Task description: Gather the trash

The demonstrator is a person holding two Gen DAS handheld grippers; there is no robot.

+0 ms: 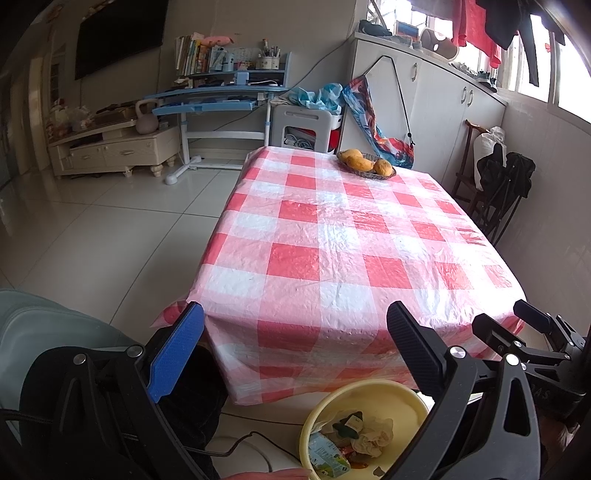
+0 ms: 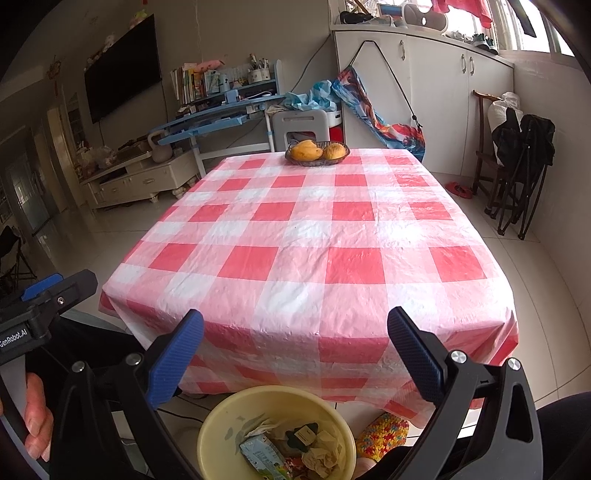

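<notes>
This is a lived-in home, a combined living and dining room. A counter [image 2: 310, 236] under a red-and-white checked plastic cloth carries a basket of mangoes [image 2: 317, 152]. Against the far wall hang a dark television [image 2: 123, 70] above a cream media cabinet [image 2: 140, 181], beside a blue study desk [image 1: 221, 94] stacked with books. Laundry [image 1: 476, 26] hangs at the window over white cupboards [image 1: 436, 103], and the floor is pale tile.

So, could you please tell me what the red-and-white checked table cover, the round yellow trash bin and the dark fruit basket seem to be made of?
The red-and-white checked table cover looks like thin plastic sheet: glossy, with fine crinkles that catch the light. The round yellow trash bin seems to be smooth moulded plastic with a matte sheen. The dark fruit basket appears woven, perhaps wicker or rattan; its weave is too small to tell for sure.
</notes>
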